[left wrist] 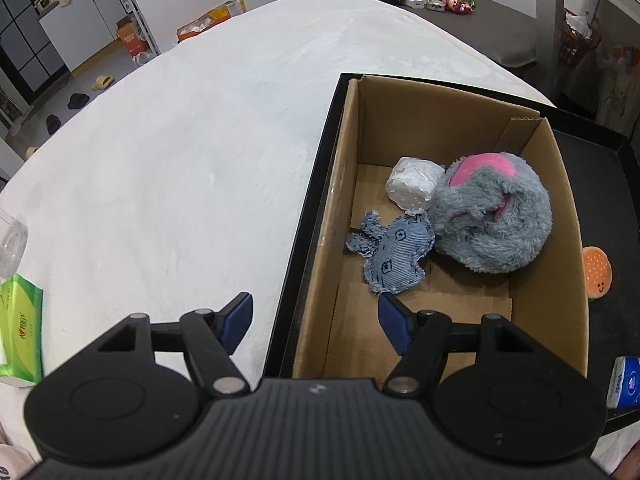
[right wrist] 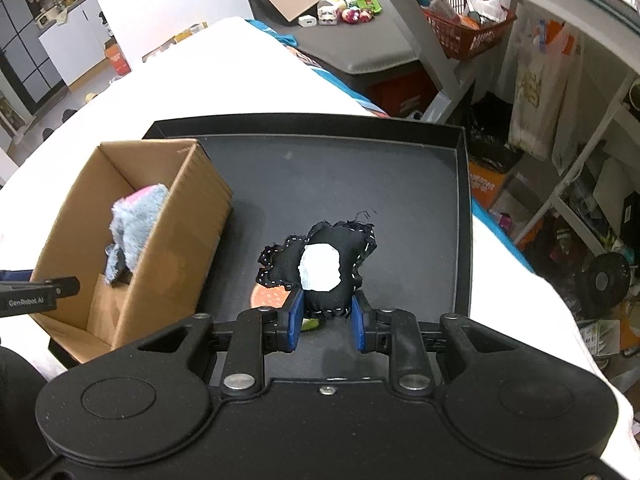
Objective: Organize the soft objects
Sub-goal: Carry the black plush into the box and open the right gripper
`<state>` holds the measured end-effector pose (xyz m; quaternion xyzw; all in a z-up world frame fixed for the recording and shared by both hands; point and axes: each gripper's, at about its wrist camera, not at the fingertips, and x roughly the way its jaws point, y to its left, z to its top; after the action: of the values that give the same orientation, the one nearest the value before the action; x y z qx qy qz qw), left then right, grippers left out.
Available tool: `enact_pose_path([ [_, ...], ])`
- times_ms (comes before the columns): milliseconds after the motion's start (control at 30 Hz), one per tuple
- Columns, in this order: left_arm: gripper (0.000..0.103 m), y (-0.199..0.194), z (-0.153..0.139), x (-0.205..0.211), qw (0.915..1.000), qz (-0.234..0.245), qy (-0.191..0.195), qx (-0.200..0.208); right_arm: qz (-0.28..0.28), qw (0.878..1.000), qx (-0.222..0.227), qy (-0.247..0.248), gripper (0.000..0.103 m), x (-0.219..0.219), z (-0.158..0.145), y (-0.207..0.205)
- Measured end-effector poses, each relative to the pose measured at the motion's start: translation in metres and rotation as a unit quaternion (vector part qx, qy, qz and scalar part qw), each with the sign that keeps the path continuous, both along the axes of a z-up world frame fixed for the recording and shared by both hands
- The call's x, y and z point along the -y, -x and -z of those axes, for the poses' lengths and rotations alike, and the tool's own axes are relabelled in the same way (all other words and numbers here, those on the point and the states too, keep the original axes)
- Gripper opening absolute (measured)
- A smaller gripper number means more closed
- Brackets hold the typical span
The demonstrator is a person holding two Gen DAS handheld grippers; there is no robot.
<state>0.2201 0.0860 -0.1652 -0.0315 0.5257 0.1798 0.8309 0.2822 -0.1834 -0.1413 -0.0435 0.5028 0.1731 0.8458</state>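
A black stuffed toy with white stitches and a white patch is pinched at its lower end by the right gripper. The jaws are clenched on it, one blue pad on each side, so the toy can be carried without slipping out. It is held over the black tray, not resting on it as far as can be told. Under it, an orange round toy is seen on the tray floor; it is probably still to be sorted.

Just beside the tray's open floor stands the cardboard box, set inside the tray at its left side. Soft things are already put in it: a grey and pink plush, a blue denim toy and a white wrapped bundle. They are packed close together at the far end, so room is left at the near end.

The left gripper is held above the box's near left wall, with its jaws released and nothing between them. It seems to be kept ready there.

Everything rests on a bench covered with a white fuzzy cloth. A green tissue pack lies at its left edge.
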Motion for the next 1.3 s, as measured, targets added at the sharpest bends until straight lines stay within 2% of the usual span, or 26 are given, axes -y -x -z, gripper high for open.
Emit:
enact_pose_path([
  [500,0.067,0.01,0.0,-0.012,0.9991,0.006,0.034,0.024,-0.038,0.998,0.04,-0.008,0.027,-0.05,-0.035,0.008],
  [800,0.064,0.016,0.002,-0.019,0.9978,0.008,0.052,0.041,-0.062,0.997,0.045,-0.011,0.027,-0.083,-0.042,0.01],
  [900,0.057,0.018,0.003,-0.022,0.9969,0.011,0.061,0.048,-0.07,0.996,0.045,-0.01,0.028,-0.095,-0.044,0.013],
  [1000,0.045,0.02,0.004,-0.025,0.9961,0.013,0.07,0.053,-0.08,0.996,0.042,-0.012,0.028,-0.107,-0.045,0.016],
  [1067,0.033,0.021,0.005,-0.027,0.9951,0.012,0.079,0.058,-0.088,0.995,0.04,-0.009,0.028,-0.117,-0.044,0.019],
  [1167,0.023,0.023,0.007,-0.029,0.9939,0.015,0.093,0.058,-0.098,0.995,0.036,-0.008,0.028,-0.129,-0.042,0.022],
  [1300,0.021,0.025,0.008,-0.033,0.9924,0.011,0.107,0.061,-0.109,0.994,0.032,-0.005,0.028,-0.144,-0.039,0.025],
])
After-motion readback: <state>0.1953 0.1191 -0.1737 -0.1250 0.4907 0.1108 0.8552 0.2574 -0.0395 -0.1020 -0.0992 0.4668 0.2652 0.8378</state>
